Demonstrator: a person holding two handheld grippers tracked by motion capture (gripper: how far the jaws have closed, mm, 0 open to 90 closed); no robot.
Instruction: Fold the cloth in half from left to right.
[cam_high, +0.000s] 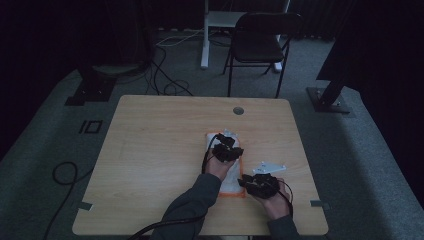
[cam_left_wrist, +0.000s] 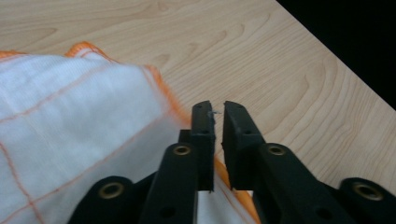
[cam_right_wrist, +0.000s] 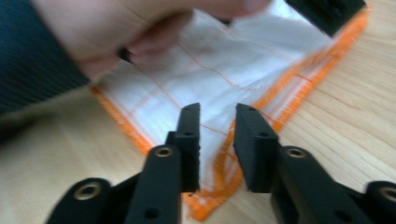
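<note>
A white cloth (cam_high: 230, 186) with an orange hem and thin orange grid lines lies folded on the wooden table (cam_high: 155, 150), right of centre. My left gripper (cam_high: 227, 148) rests over the cloth's far end. In the left gripper view its jaws (cam_left_wrist: 218, 108) stand a narrow slit apart above the hem of the cloth (cam_left_wrist: 79, 116), with nothing pinched. My right gripper (cam_high: 257, 184) sits at the cloth's near right corner. Its jaws (cam_right_wrist: 218, 111) are open over that corner of the cloth (cam_right_wrist: 224, 60). The left hand (cam_right_wrist: 116, 28) and a black jaw of the left gripper (cam_right_wrist: 327, 11) show beyond.
A round cable hole (cam_high: 238, 110) sits near the table's far edge. Behind the table stand a black folding chair (cam_high: 262, 35) and a white stand (cam_high: 205, 35). Cables lie on the grey carpet at the left (cam_high: 65, 172).
</note>
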